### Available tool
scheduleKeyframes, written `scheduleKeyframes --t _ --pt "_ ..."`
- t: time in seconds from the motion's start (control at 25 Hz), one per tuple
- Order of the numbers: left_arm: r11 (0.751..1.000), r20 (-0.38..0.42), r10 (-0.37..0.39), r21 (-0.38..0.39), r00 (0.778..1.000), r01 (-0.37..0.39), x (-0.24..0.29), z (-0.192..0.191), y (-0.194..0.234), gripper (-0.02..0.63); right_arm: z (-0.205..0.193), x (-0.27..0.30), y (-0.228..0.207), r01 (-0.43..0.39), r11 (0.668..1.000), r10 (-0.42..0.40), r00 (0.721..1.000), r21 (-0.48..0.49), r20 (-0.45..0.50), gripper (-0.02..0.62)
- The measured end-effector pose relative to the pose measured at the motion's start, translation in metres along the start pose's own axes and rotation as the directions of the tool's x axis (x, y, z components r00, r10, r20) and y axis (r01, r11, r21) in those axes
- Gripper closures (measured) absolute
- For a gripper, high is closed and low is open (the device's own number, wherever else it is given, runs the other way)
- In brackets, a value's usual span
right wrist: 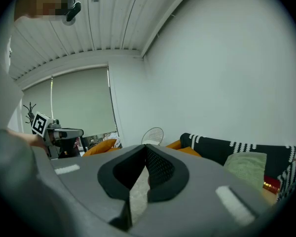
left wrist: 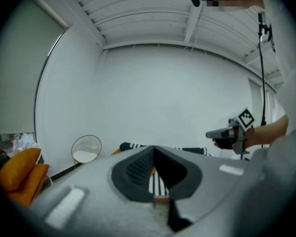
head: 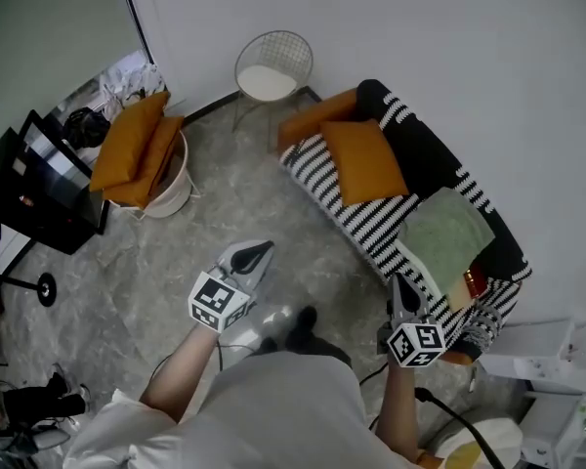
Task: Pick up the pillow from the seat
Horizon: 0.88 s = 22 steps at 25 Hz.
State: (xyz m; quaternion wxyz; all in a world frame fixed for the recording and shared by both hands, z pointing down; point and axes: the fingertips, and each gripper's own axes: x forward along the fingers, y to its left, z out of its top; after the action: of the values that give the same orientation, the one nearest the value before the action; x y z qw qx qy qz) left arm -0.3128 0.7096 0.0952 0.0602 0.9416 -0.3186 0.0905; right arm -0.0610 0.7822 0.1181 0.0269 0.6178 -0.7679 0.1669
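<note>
Orange pillow [head: 364, 159] is seen in the head view lying flat on the striped sofa [head: 371, 225], well apart from and ahead of the left gripper [head: 264, 250] and the right gripper [head: 399, 283]. In the left gripper view its jaws are pressed together with nothing between them, and the sofa's stripes are glimpsed far beyond the tips. In the right gripper view the jaws are likewise pressed together on nothing, and the pillow [right wrist: 193, 152] is seen well ahead, just right of the tips, with a green cushion [right wrist: 246, 166] further right on the sofa.
</note>
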Motion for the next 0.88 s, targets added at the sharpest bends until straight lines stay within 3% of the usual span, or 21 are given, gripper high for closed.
scheduleKeyframes --t 0.88 --pt "0.998 -0.045 0.054 0.046 0.998 -0.052 0.134 0.022 0.023 0.606 0.034 0.094 -0.115 -0.065 0.998 0.064 0.997 -0.024 -0.045 0.591"
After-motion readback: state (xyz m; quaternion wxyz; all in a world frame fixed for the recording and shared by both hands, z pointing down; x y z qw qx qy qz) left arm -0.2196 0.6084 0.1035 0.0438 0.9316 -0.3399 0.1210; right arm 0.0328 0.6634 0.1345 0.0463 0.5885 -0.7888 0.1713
